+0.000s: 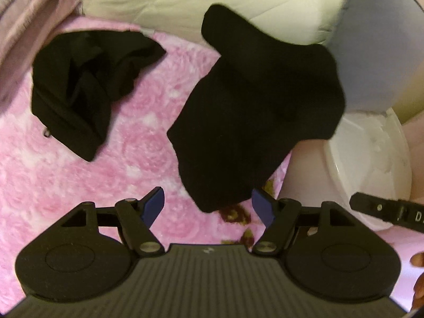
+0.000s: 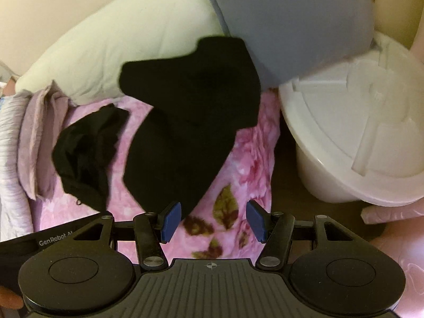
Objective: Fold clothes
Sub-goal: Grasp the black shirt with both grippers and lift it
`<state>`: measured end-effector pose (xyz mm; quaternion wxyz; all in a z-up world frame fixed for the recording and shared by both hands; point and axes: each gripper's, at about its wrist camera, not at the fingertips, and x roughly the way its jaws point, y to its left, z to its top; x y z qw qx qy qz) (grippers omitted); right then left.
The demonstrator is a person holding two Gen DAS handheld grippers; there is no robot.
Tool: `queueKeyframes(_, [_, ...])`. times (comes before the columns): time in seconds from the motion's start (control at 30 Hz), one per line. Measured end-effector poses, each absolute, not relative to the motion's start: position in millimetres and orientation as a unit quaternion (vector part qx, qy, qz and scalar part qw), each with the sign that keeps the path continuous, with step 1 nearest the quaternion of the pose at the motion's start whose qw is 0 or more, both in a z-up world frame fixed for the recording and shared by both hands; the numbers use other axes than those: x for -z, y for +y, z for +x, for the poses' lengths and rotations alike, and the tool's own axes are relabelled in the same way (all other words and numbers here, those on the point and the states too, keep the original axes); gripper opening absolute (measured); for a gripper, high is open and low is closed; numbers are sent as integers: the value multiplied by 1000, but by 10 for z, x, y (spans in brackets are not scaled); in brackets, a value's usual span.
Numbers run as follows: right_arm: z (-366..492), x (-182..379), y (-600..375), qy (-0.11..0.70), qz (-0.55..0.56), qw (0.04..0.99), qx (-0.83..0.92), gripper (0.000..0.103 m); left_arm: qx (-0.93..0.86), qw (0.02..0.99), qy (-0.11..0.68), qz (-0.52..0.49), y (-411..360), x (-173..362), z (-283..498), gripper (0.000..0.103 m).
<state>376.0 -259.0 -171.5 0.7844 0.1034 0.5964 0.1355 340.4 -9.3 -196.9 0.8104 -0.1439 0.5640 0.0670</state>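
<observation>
Nearest us, both pairs of jaws stand spread and hold nothing — the left gripper [image 1: 207, 204] and the right gripper [image 2: 213, 218] each point steeply down at the pink rose-patterned fleece blanket [image 1: 79, 198] that covers the bed.

Just ahead of the jaws lies the larger black garment [image 1: 251, 111]. Its near corner falls between the left jaws and just inside the left finger of the right pair, though we cannot tell whether either pair touches it. It lies spread but uneven, with no tidy fold that we can make out, and its far end climbs onto the cream quilted pillow [image 1: 212, 0].

Farther off, to the left of the jaws, the smaller black garment [image 1: 79, 90] sits crumpled in a heap — clearly unfolded.

We judge the task barely begun: no finished fold shows, and both dark pieces are left to do.
</observation>
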Motion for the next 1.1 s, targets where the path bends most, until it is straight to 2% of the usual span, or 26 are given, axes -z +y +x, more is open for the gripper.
queueKeyframes(0.4, [4513,2347,-2656,592,173,780,-107,58,-100,786,567,-226,251,2719,4019,69])
queueKeyframes(0.57, [4670,2465,-2624,558,201,799,-96,58,-115,780,560,-256,363,2931,4133,69])
queueKeyframes(0.83, [4913,2735,-2554,546,235,800,-79,58,-128,779,528,-312,444,3164,4331,70])
queueKeyframes(0.9, [4950,2760,-2540,544,238,800,-83,58,-129,779,522,-323,455,3176,4358,60])
queueKeyframes(0.93, [4968,2773,-2533,543,239,801,-85,45,-126,782,517,-323,452,3159,4359,43])
queueKeyframes(0.97, [4972,2748,-2497,540,226,805,-99,10,-121,786,514,-323,446,3136,4357,23])
queueKeyframes(1.0, [4975,2721,-2459,537,213,809,-113,9,-116,788,512,-321,441,3103,4345,13])
queueKeyframes(1.07, [4952,2596,-2363,527,173,822,-127,8,-107,793,507,-319,437,3025,4299,4])
queueKeyframes(1.1, [4924,2523,-2325,520,159,828,-136,8,-104,796,504,-319,439,2974,4262,3])
